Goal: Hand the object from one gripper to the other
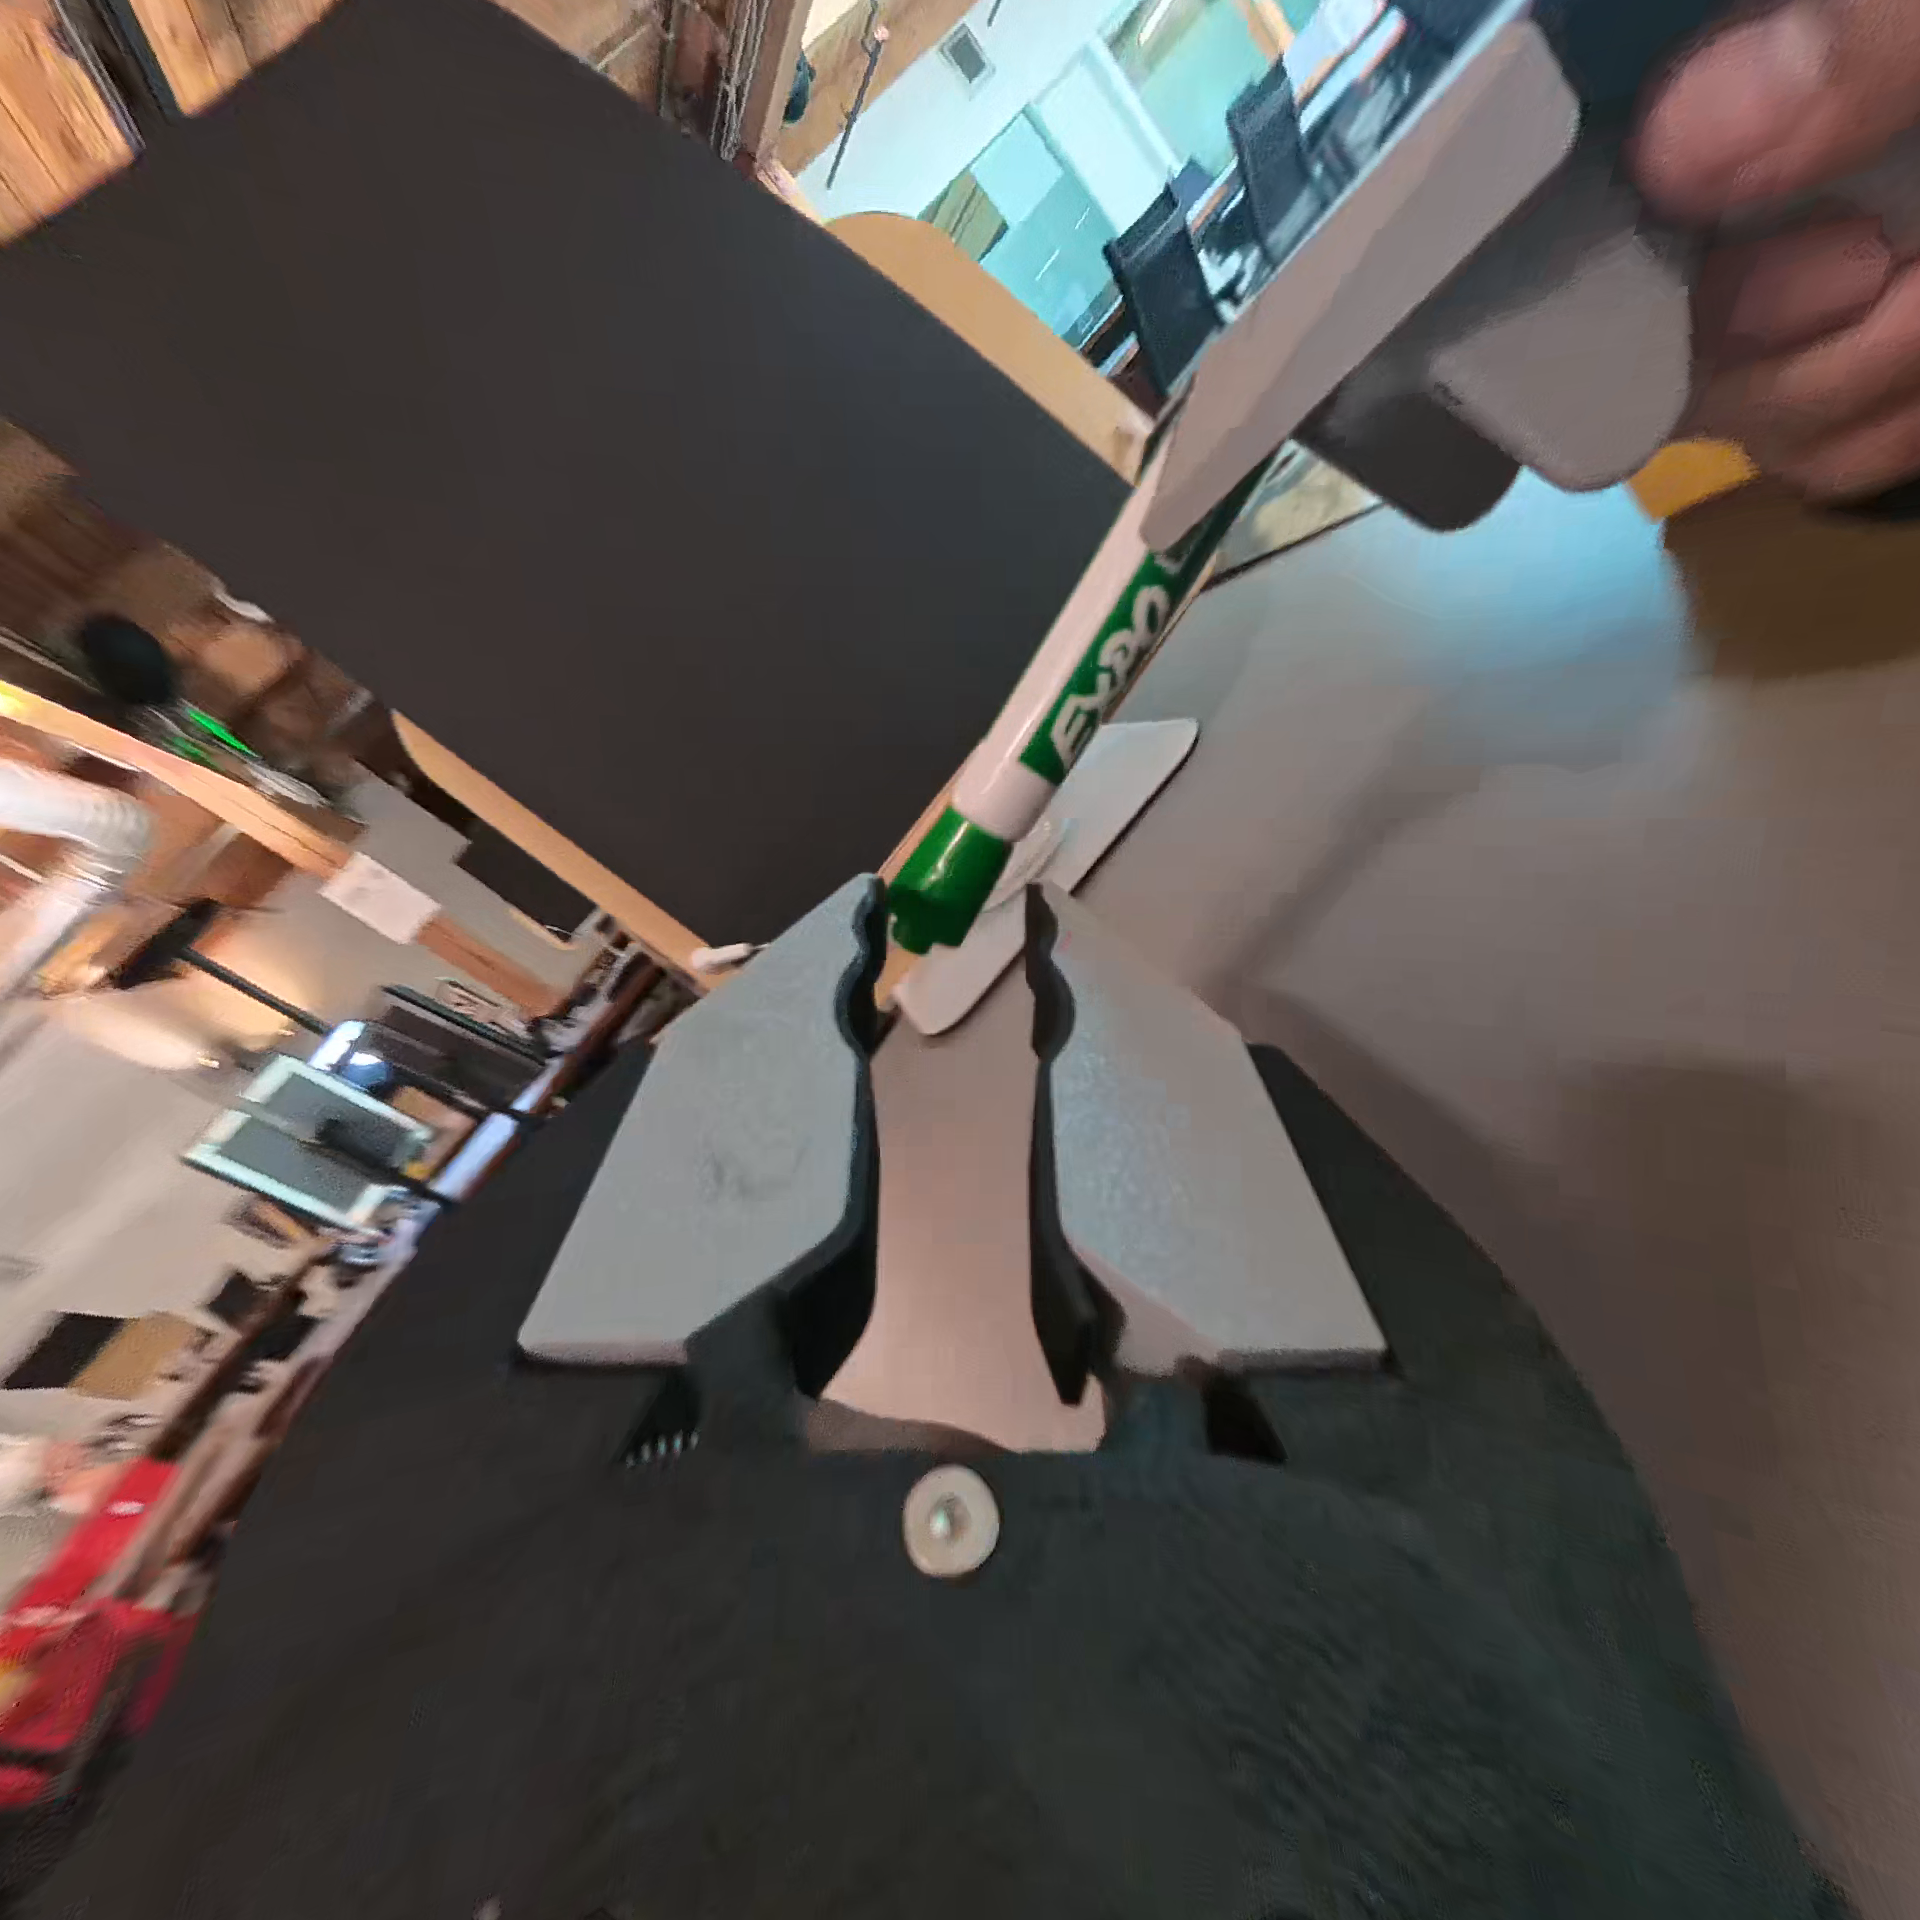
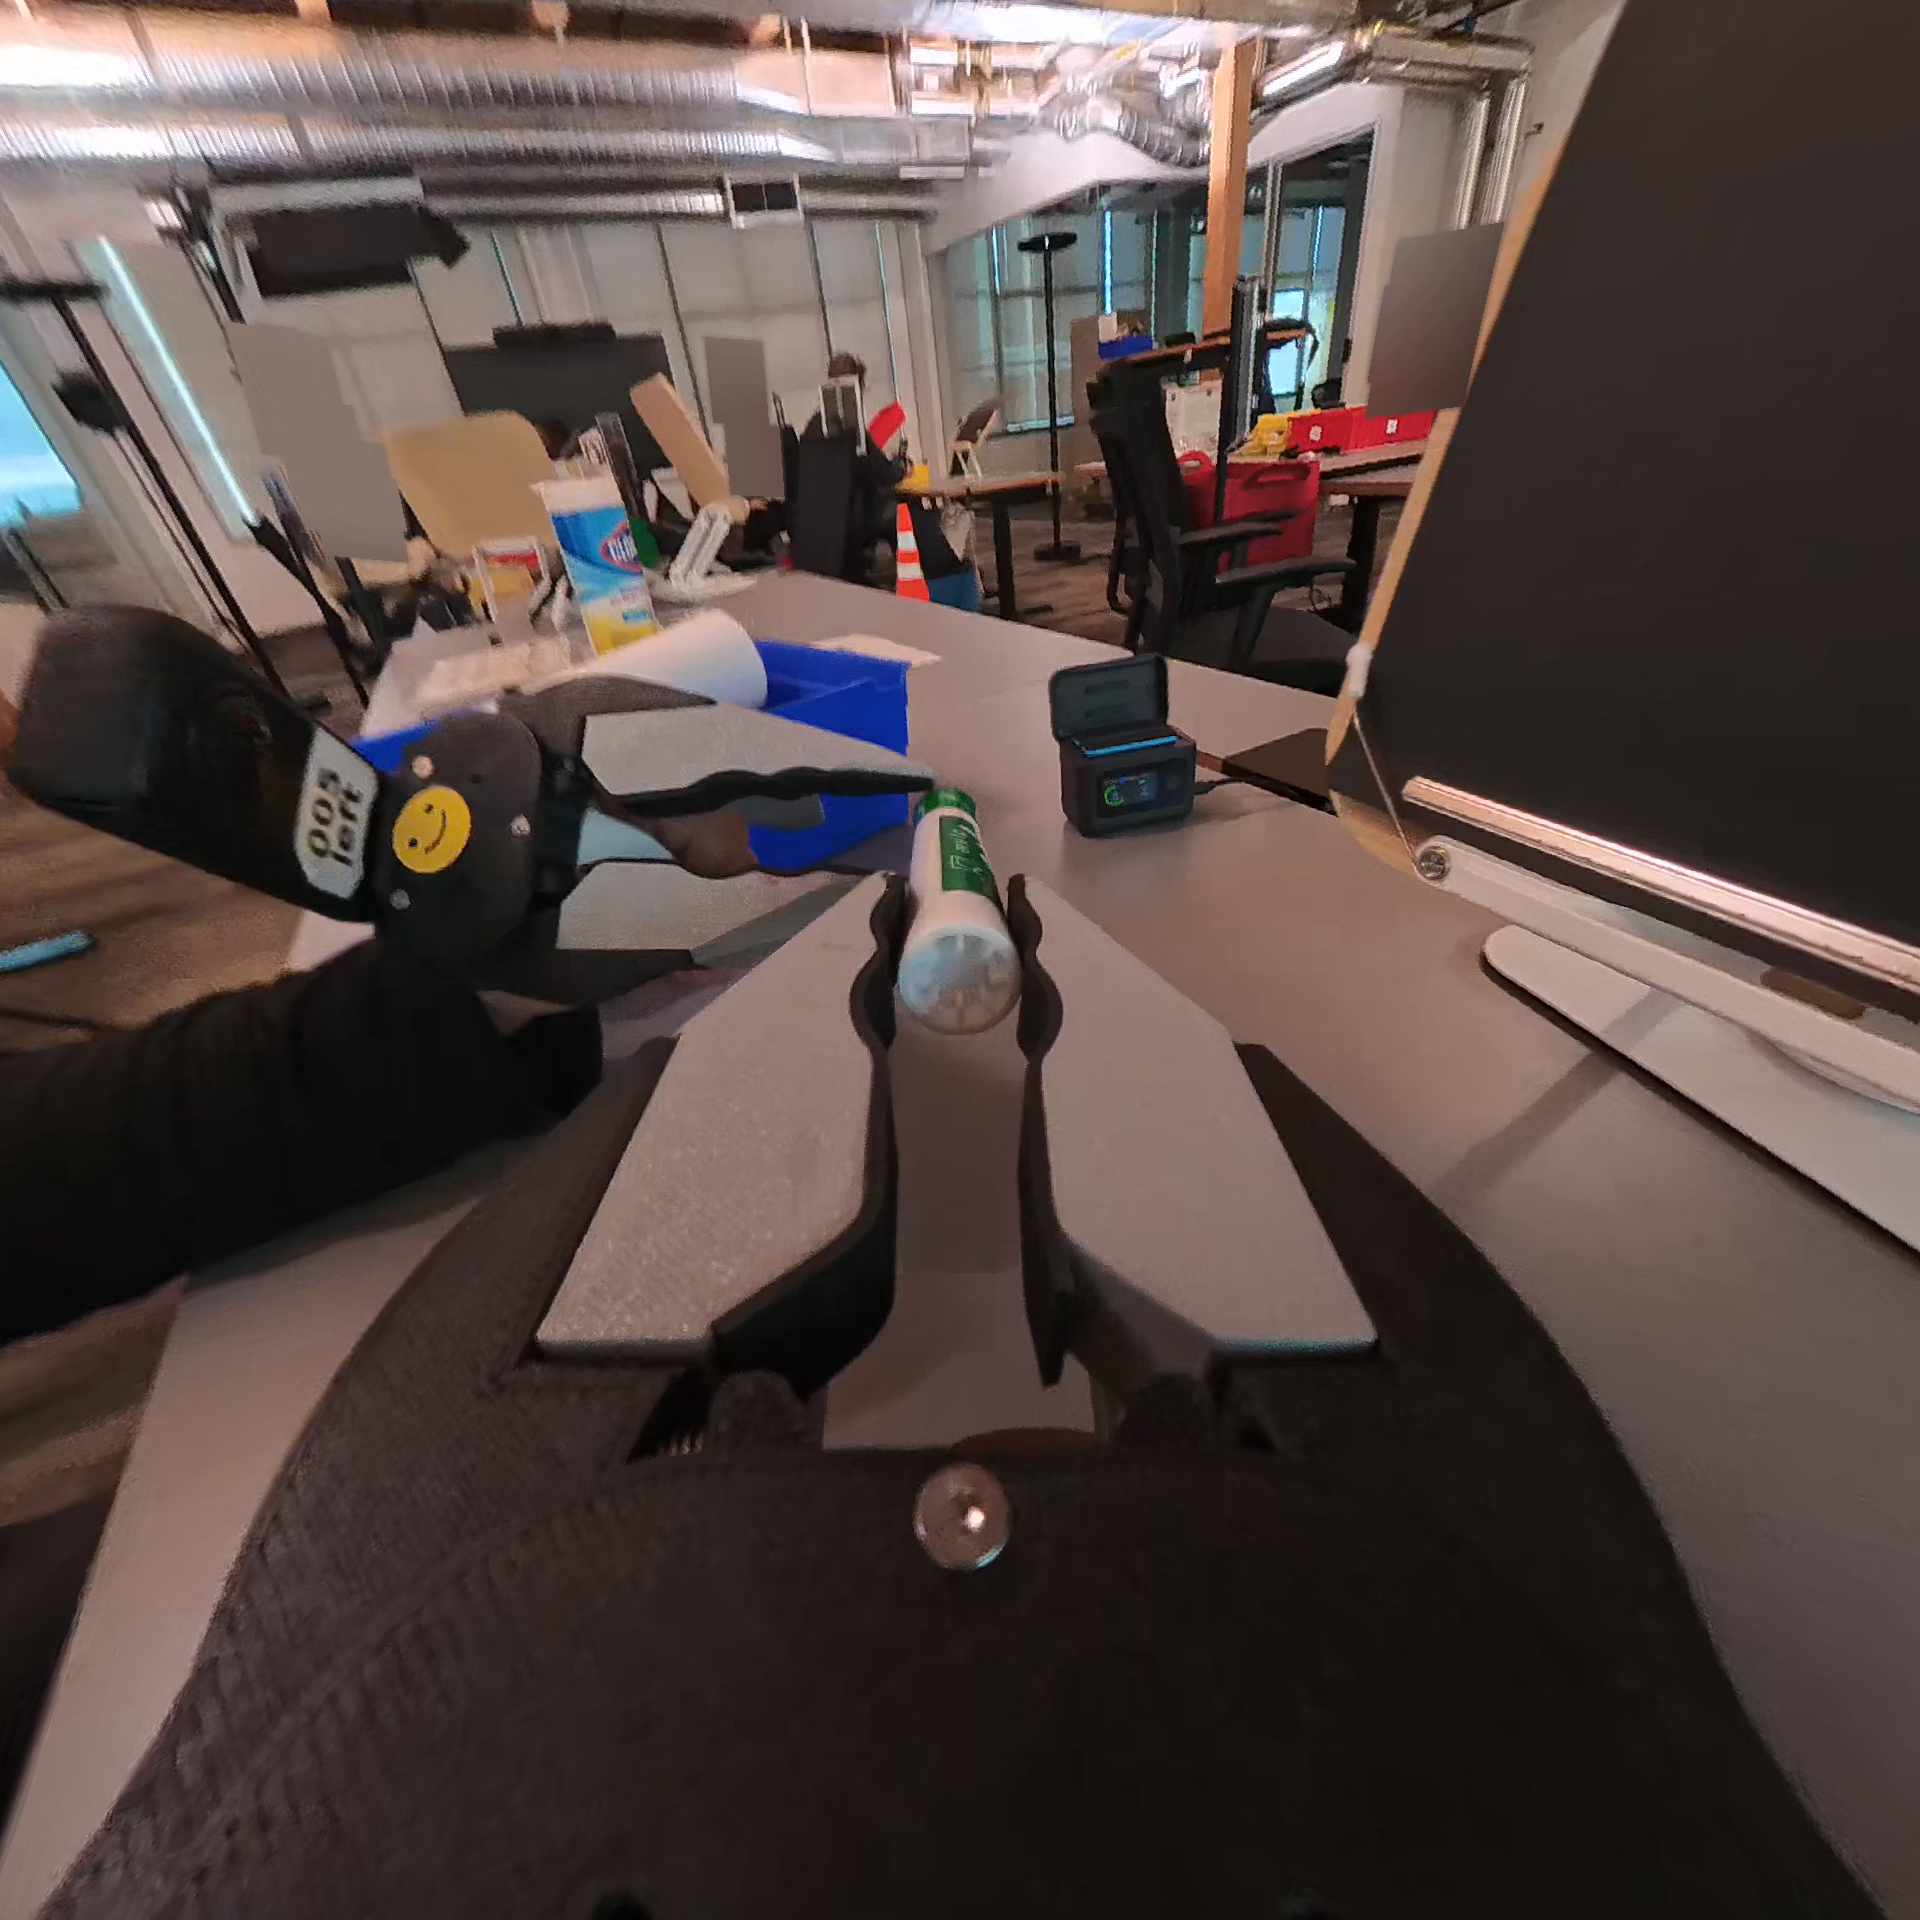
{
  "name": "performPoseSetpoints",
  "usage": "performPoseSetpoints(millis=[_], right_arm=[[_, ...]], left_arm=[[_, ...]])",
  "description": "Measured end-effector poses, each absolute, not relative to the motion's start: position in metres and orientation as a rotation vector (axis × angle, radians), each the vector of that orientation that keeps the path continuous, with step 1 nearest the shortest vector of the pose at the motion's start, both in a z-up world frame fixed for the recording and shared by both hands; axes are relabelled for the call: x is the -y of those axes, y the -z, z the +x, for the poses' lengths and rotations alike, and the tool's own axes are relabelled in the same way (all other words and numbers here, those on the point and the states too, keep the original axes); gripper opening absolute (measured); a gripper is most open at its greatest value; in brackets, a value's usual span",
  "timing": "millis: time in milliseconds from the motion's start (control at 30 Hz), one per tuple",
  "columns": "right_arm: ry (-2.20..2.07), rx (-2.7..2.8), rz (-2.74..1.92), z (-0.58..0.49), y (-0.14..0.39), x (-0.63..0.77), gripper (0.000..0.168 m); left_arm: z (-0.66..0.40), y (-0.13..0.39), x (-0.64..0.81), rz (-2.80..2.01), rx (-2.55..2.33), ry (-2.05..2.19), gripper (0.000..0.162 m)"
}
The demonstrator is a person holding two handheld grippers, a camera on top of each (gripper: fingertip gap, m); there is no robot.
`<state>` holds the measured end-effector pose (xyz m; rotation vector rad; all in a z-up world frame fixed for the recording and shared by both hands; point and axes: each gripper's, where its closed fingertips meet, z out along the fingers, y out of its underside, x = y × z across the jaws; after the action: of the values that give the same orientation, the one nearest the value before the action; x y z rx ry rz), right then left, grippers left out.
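A white marker (image 2: pixel 951 883) with a green label and green cap is gripped near its butt end by my right gripper (image 2: pixel 956 914), which is shut on it; the cap points away. In the left wrist view the marker (image 1: pixel 1101 675) slants down from the right gripper (image 1: pixel 1205 509), which a hand holds at the top right. Its green cap (image 1: pixel 940 894) sits right at the tips of my left gripper (image 1: pixel 956 920), which is open and empty. In the right wrist view the left gripper (image 2: pixel 790 831) comes in from the left with its fingers spread around the cap end.
All this is above a grey table (image 2: pixel 1351 1039). A monitor (image 2: pixel 1662 520) on a white stand is close on the right. A blue bin (image 2: pixel 831 686), a small black case with a lit screen (image 2: pixel 1122 748) and a wipes canister (image 2: pixel 603 561) stand farther back. Office chairs and desks lie beyond. Some 6 centimeters of space lies between my two pairs of fingers.
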<state>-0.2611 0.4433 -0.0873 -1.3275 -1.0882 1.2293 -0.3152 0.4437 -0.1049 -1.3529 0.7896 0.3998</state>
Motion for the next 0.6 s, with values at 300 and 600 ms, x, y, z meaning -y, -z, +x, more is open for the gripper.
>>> performPoseSetpoints(millis=[300, 600], right_arm=[[-1.619, 0.827, -1.210, -0.233, 0.049, -0.452, 0.015], [-1.717, 1.016, -1.145, -0.256, 0.055, -0.411, 0.016]], left_arm=[[-0.285, 0.104, -0.431, -1.472, -0.681, 0.271, 0.033], [-0.273, 0.065, -0.411, -1.296, -0.496, 0.752, 0.028]])
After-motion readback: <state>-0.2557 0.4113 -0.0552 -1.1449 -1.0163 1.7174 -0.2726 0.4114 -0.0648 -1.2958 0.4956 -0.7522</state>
